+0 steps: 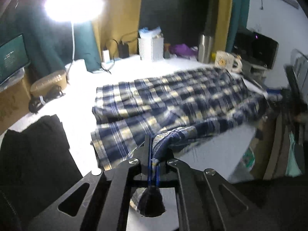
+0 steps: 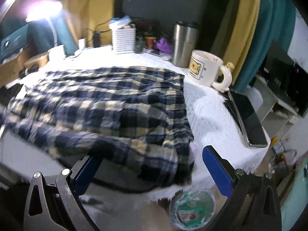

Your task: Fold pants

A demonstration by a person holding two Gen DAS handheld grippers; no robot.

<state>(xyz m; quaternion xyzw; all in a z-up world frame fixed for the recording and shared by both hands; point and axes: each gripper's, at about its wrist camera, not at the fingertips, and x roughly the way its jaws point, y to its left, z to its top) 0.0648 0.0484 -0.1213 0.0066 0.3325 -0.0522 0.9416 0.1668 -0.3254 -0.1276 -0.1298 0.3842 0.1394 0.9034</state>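
Observation:
Blue, white and yellow plaid pants (image 1: 173, 100) lie spread on the white fuzzy table cover (image 1: 80, 104). My left gripper (image 1: 153, 154) is shut on a bunched edge of the pants at the table's near side; cloth pokes out behind the jaws. In the right wrist view the pants (image 2: 107, 104) lie across the table with their near end hanging over the front edge. My right gripper (image 2: 150, 165) is open, its blue pads (image 2: 217, 171) on either side of that hanging end, not touching it.
A cream mug (image 2: 206, 69), steel tumbler (image 2: 183, 44) and white basket (image 2: 124, 40) stand at the back. A dark tablet (image 2: 248, 119) lies at the right edge. A black garment (image 1: 34, 150) lies at the left. A bin (image 2: 192, 209) stands below the table. A lamp (image 1: 74, 5) glares.

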